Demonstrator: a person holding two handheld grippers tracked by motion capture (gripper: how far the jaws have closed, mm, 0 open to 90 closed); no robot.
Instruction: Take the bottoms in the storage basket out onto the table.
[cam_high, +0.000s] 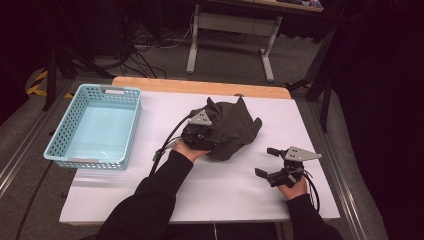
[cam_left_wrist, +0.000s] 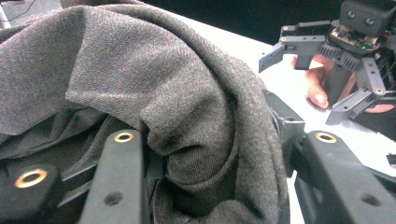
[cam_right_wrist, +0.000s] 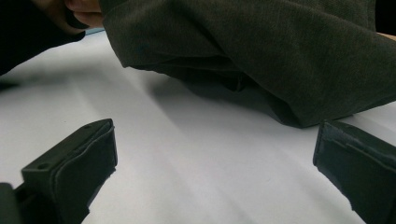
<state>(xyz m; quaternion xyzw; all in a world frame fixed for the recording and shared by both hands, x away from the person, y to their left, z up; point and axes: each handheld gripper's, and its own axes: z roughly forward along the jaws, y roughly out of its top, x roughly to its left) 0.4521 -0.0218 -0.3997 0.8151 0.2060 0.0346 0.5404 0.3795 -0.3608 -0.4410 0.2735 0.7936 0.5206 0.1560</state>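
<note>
Dark grey garment bunched at the centre of the counter, left gripper buried in it, right gripper released beside it.

The white counter (cam_high: 150, 200) carries every item. A light blue perforated basket (cam_high: 65, 127) stands at its left edge, well apart from the garment. The dark grey garment (cam_high: 230, 131) lies crumpled near the counter's middle, with folds rising over the left gripper (cam_high: 202, 134), which sits at the garment's left side. In the left gripper view, a thick fold of fabric (cam_left_wrist: 205, 140) lies between the two black jaws; whether the pads press on it cannot be told. The right gripper (cam_high: 266, 161) rests low on the counter to the right of the garment, apart from it, with its jaws spread wide and nothing between them.
</note>
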